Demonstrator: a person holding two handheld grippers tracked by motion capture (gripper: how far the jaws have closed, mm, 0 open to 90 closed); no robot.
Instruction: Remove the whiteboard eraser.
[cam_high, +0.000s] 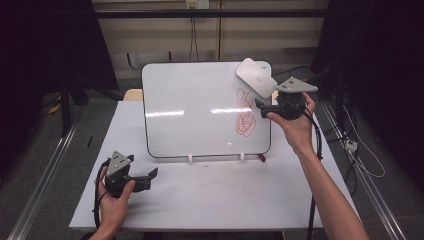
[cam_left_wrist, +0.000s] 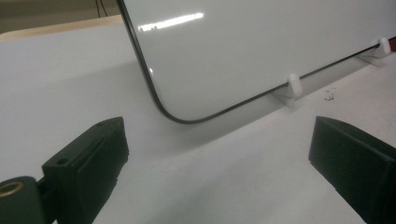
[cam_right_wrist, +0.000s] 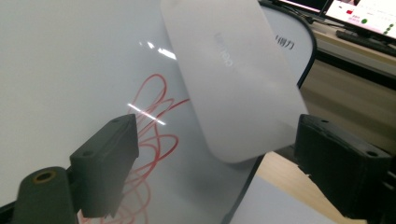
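Right gripper, seen along its own axis in the right gripper view: the two black jaws stand apart, and the lower end of the whiteboard eraser, a flat pale grey pad with rounded corners, lies in the gap between them. No pad visibly presses on it, so the eraser is not gripped. In the high view the right gripper is held off the surface at the right edge of the whiteboard, with the eraser resting flat against the board's top right corner and the red scribble just below it.

Left gripper: jaws wide apart with nothing between them, hovering low over the white surface near its front left corner, facing the board's lower left corner.

The whiteboard leans back on two small white clips near the middle of the surface.

Risks, as a judgement. The eraser appears to hang on the board unaided; an off-centre closure on its narrow end could tilt it or knock it off the top edge. A firm wiping push may tip the board backward or slide it out of its clips, since the left gripper does not brace it. A slanted pad would leave parts of the scribble uncleared.
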